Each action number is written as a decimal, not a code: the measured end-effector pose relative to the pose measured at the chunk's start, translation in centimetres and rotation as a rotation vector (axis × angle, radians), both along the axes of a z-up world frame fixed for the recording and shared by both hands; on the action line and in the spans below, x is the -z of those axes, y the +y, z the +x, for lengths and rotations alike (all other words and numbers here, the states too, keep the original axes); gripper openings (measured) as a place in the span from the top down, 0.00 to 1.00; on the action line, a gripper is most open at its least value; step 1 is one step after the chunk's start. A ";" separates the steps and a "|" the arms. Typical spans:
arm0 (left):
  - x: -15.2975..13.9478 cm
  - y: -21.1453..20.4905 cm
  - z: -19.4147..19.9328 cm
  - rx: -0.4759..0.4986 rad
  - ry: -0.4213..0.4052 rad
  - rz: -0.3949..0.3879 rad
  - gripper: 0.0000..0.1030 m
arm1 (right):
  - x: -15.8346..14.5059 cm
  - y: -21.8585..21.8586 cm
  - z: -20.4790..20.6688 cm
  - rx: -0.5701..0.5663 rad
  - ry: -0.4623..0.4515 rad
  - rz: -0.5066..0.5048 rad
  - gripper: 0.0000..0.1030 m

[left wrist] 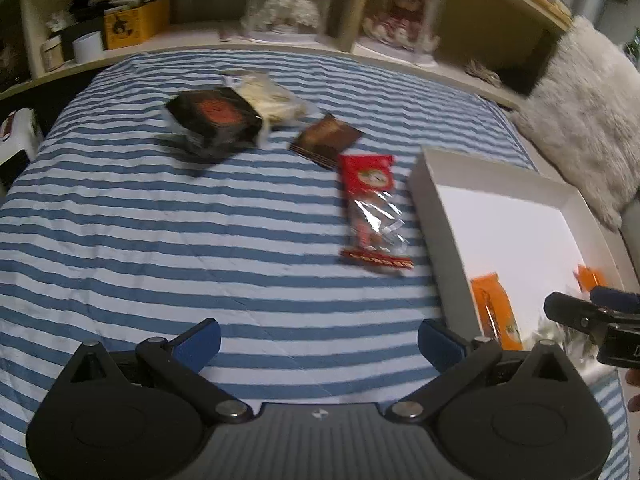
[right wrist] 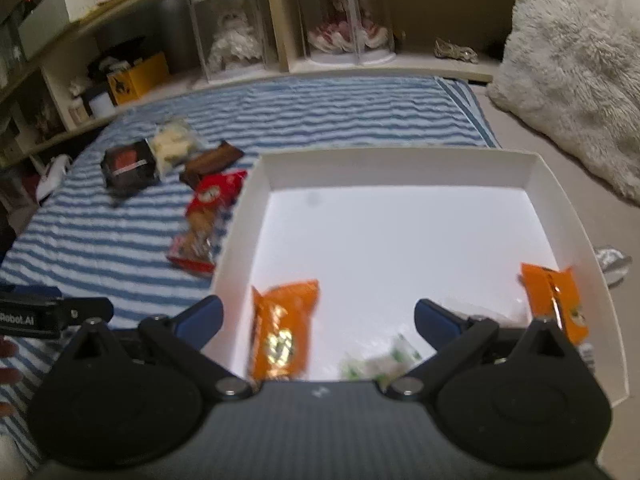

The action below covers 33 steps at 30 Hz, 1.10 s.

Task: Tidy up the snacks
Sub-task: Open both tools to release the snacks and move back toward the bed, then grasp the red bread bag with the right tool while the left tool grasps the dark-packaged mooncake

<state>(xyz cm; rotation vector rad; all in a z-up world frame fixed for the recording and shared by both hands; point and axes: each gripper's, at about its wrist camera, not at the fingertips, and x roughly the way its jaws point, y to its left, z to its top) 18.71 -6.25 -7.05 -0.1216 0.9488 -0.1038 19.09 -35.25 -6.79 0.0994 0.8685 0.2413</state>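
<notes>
Filling the white box (right wrist: 568,208) is underway, two orange packets (right wrist: 282,328) inside, so the left gripper (left wrist: 319,342), like the right gripper (right wrist: 319,320) spread wide and empty, should next take the red packet (left wrist: 374,212) just left of that box.

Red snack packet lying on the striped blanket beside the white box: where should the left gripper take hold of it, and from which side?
Probably across the middle of the red snack packet, from above. It lies flat and long, running away from the left gripper, so open fingers could straddle its narrow width. Its right edge sits close to the white box wall.
</notes>
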 end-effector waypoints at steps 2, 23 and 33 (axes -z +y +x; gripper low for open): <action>-0.3 1.2 0.3 -0.035 -0.008 -0.015 0.00 | -0.2 0.7 0.1 0.009 -0.017 0.000 0.00; -2.0 8.6 2.1 -0.287 -0.127 -0.105 0.00 | -0.3 13.2 3.9 -0.135 -0.167 0.029 0.00; -2.4 9.3 5.9 -0.239 -0.204 -0.089 0.00 | 1.9 15.2 6.2 -0.108 -0.128 0.043 0.01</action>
